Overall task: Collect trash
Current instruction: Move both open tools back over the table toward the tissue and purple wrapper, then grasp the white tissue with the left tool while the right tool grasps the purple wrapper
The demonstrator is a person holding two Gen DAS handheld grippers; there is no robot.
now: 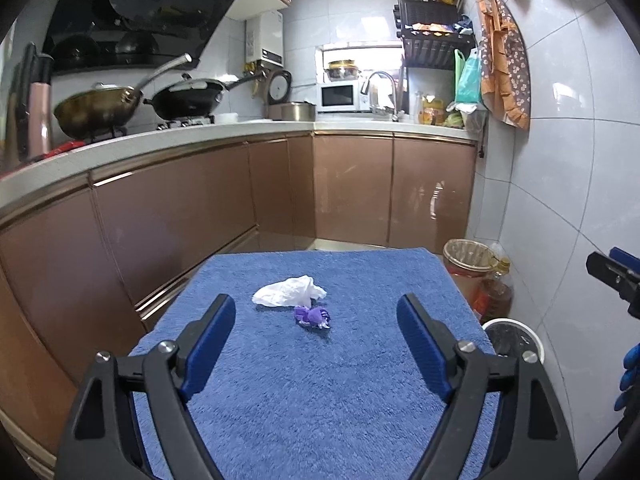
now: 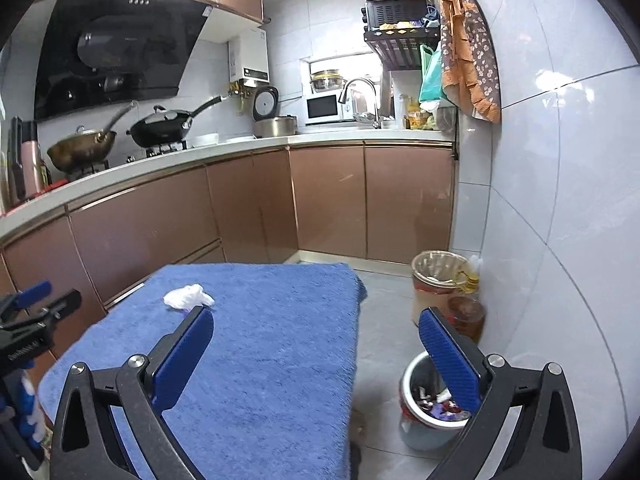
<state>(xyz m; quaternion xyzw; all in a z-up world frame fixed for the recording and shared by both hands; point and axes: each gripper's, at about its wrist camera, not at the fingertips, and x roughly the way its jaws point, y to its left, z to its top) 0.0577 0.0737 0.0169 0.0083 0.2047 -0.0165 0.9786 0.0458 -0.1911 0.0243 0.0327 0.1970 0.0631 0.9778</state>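
Note:
A crumpled white tissue (image 1: 289, 291) and a small purple wrapper (image 1: 313, 316) lie side by side on the blue towel-covered table (image 1: 320, 400). My left gripper (image 1: 316, 312) is open and empty, held above the table just short of them, with the wrapper between its fingertips in view. My right gripper (image 2: 316, 328) is open and empty, over the table's right edge. The tissue shows in the right wrist view (image 2: 187, 295); the wrapper is mostly hidden behind the left finger. A small white bin (image 2: 430, 400) holding trash stands on the floor right of the table.
A lined wastebasket (image 2: 438, 276) and an oil bottle (image 2: 466, 312) stand against the tiled wall. Brown cabinets (image 1: 352, 188) and a countertop with woks run behind the table. The right gripper shows at the right edge of the left wrist view (image 1: 616, 272).

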